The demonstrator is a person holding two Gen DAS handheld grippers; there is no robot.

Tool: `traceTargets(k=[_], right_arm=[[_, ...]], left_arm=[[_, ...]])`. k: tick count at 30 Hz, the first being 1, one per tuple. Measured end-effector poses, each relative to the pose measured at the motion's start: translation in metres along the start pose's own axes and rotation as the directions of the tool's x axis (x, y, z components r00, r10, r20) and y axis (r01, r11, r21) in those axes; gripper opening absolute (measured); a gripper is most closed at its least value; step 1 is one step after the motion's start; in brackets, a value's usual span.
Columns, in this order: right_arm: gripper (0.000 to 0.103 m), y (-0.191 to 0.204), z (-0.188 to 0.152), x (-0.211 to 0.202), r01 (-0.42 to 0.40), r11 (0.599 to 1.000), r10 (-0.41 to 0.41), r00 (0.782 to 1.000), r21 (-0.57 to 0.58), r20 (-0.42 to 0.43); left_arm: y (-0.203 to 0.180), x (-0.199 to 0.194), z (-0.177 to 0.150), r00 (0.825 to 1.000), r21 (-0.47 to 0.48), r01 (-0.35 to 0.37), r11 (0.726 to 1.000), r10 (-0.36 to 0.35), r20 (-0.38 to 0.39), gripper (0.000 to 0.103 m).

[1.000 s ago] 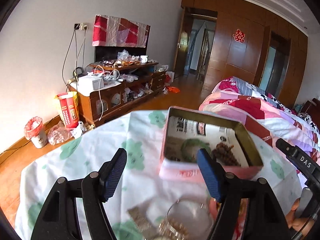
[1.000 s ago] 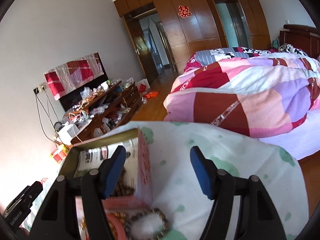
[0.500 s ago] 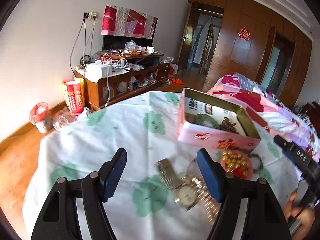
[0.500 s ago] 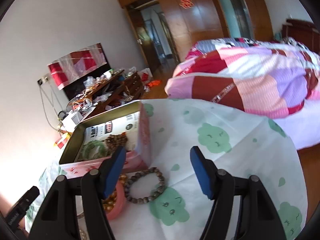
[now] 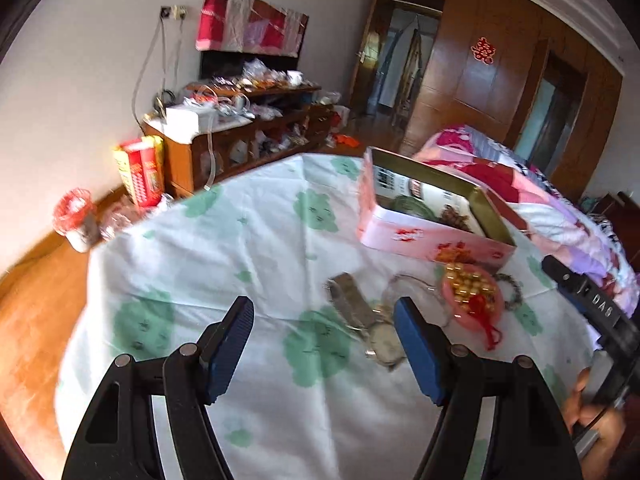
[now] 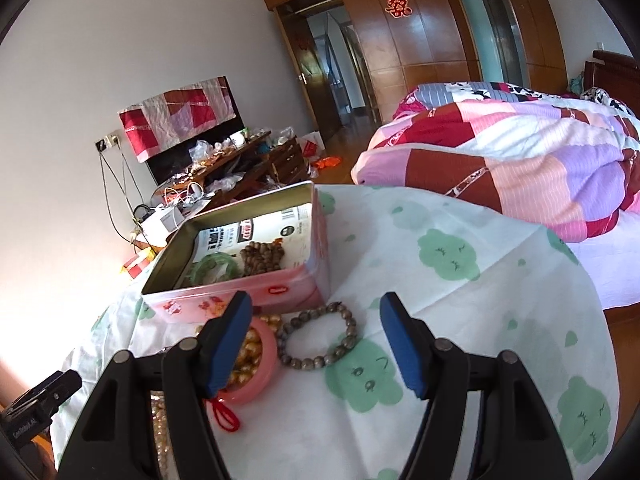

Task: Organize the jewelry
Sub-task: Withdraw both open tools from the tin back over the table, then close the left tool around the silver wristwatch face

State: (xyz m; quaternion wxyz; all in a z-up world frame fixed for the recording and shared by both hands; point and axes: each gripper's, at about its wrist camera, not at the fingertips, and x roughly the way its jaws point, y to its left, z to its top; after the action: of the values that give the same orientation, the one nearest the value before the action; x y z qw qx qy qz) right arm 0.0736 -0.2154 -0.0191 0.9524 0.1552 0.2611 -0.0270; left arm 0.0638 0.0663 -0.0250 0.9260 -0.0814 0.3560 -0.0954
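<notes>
Left gripper (image 5: pixel 323 344) hangs over the cloth-covered surface (image 5: pixel 248 248) with its blue pads spread wide and nothing between them, angled down at the green cloud print. Just past its right pad lies a metal wristwatch (image 5: pixel 382 344), band stretched out toward the far edge, with a thin wire bangle (image 5: pixel 416 292) beside it. Right gripper (image 6: pixel 316 340) is parted too, empty-handed, and framed between its pads sits a brown beaded bracelet (image 6: pixel 320 336) flat on the cloth. Touching that bracelet on the left is a pink dish (image 6: pixel 256 364) piled with gold beads, a red cord trailing from it toward the camera. Behind both stands the pink tin box (image 6: pixel 248 300), lid off, holding a green bangle (image 6: pixel 214 266) and a heap of brown beads (image 6: pixel 262 258) on a printed paper lining. From the left wrist view, the box (image 5: pixel 432 240) rests near the far right edge of the surface, the dish just in front of it. A quilted bed (image 6: pixel 520 152) fills the right background.
</notes>
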Motion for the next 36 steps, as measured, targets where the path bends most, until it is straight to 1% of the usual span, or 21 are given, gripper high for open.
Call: traceTargets(k=[2,6,7,8,9,10,12,14,15,18,19,23,25,26,28,29,30,31,36], right_arm=[[0.070,0.003,-0.002,-0.003,-0.009,1.000,0.009,1.000,-0.004,0.002],[0.070,0.005,-0.003,-0.005,-0.017,1.000,0.017,1.000,-0.010,0.000],[0.070,0.004,-0.003,-0.004,-0.017,1.000,0.017,1.000,-0.007,-0.004],[0.070,0.004,-0.003,-0.004,-0.017,1.000,0.017,1.000,-0.005,-0.006],[0.070,0.003,-0.003,-0.003,-0.017,1.000,0.017,1.000,0.000,-0.009],[0.070,0.003,-0.003,-0.003,-0.018,1.000,0.018,1.000,0.004,-0.009],[0.070,0.001,-0.003,-0.003,-0.019,1.000,0.019,1.000,0.011,-0.009],[0.070,0.000,-0.003,-0.003,-0.020,1.000,0.020,1.000,0.017,-0.012],[0.070,-0.001,-0.004,-0.002,-0.020,1.000,0.021,1.000,0.022,-0.015],[0.070,-0.002,-0.004,-0.003,-0.023,0.999,0.024,1.000,0.033,-0.015],[0.070,-0.002,-0.004,-0.003,-0.025,0.999,0.025,1.000,0.035,-0.013],[0.070,-0.003,-0.004,-0.004,-0.026,0.999,0.027,1.000,0.030,-0.016],[0.070,-0.002,-0.003,-0.005,-0.027,0.999,0.028,1.000,0.023,-0.013],[0.070,-0.001,-0.003,-0.005,-0.027,0.999,0.027,1.000,0.021,-0.012],[0.070,0.000,-0.003,-0.006,-0.027,0.999,0.027,1.000,0.019,-0.006],[0.070,0.000,-0.003,-0.007,-0.026,0.999,0.026,1.000,0.021,-0.003],[0.070,-0.001,-0.003,-0.007,-0.024,0.999,0.024,1.000,0.025,-0.002],[0.070,-0.001,-0.003,-0.007,-0.023,0.999,0.023,1.000,0.029,-0.002],[0.070,-0.004,-0.001,-0.005,-0.022,0.998,0.022,1.000,0.051,-0.009]], left_arm=[[-0.009,0.006,-0.001,1.000,-0.004,0.011,1.000,-0.011,-0.027,0.072],[-0.025,0.023,-0.004,0.996,0.009,-0.013,1.000,0.013,-0.084,0.072],[-0.028,0.029,-0.005,0.994,0.010,-0.031,0.999,0.032,-0.102,0.072],[-0.030,0.033,-0.005,0.992,0.010,-0.044,0.999,0.045,-0.122,0.070],[-0.031,0.037,-0.006,0.988,0.008,-0.059,0.998,0.060,-0.140,0.063],[-0.030,0.039,-0.007,0.986,0.007,-0.068,0.998,0.068,-0.151,0.049],[-0.024,0.039,-0.007,0.986,-0.021,-0.049,0.999,0.045,-0.161,0.049],[-0.021,0.036,-0.008,0.985,-0.017,-0.059,0.998,0.056,-0.162,0.050],[-0.020,0.033,-0.007,0.984,0.004,-0.075,0.997,0.075,-0.162,0.050],[-0.016,0.021,-0.007,0.977,0.077,-0.156,0.985,0.166,-0.133,0.050],[-0.012,0.017,-0.008,0.978,0.087,-0.157,0.984,0.167,-0.125,0.050],[-0.004,0.007,-0.007,0.989,0.042,-0.097,0.994,0.100,-0.106,0.050],[-0.011,0.010,-0.005,0.992,0.044,-0.062,0.997,0.067,-0.109,0.050],[-0.017,0.014,-0.003,0.992,0.050,-0.056,0.997,0.061,-0.110,0.050],[-0.027,0.024,-0.002,0.990,0.056,-0.079,0.995,0.085,-0.113,0.050],[-0.028,0.031,-0.002,0.986,0.049,-0.098,0.994,0.103,-0.132,0.050],[-0.028,0.041,-0.002,0.979,0.034,-0.106,0.994,0.111,-0.168,0.050],[-0.026,0.046,-0.002,0.977,0.014,-0.094,0.995,0.095,-0.192,0.051],[-0.020,0.041,-0.002,0.977,0.011,-0.097,0.995,0.098,-0.190,0.051]])
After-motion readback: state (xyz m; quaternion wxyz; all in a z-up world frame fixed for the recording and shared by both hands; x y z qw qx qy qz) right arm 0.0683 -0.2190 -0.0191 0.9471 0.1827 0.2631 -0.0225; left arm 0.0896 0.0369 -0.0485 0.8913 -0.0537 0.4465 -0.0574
